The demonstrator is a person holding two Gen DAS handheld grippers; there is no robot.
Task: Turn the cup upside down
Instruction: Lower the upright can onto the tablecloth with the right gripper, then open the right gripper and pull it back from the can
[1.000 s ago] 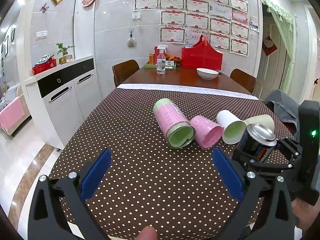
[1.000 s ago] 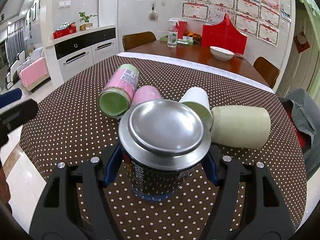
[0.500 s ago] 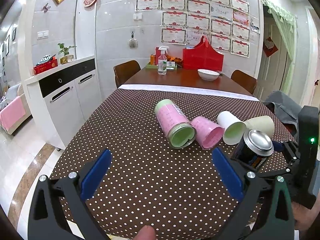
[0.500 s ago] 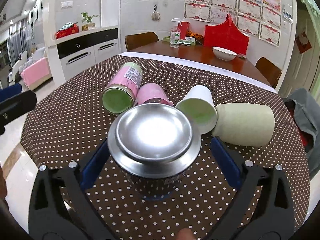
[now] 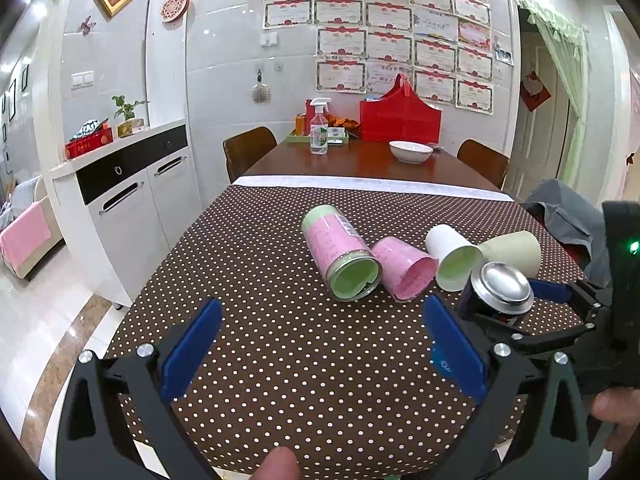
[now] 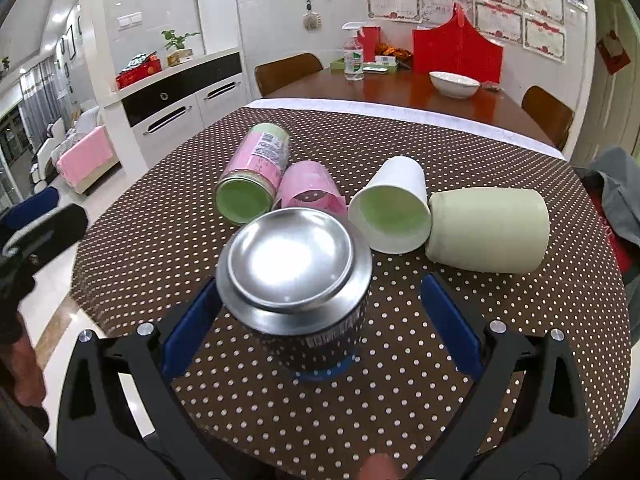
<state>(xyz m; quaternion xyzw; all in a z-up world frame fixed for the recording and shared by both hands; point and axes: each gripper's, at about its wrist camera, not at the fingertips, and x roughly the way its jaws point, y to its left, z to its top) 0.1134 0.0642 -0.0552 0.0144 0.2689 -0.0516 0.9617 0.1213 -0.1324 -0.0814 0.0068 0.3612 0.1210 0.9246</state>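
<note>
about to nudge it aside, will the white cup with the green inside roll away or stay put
The white cup lies on its side, so a push would probably roll it. Since it tapers, it would likely curve rather than run straight. The pale green cup sits right against it and may block rolling that way.

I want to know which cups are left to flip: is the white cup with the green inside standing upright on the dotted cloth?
No, the white cup lies on its side, its open mouth facing the camera.
</note>
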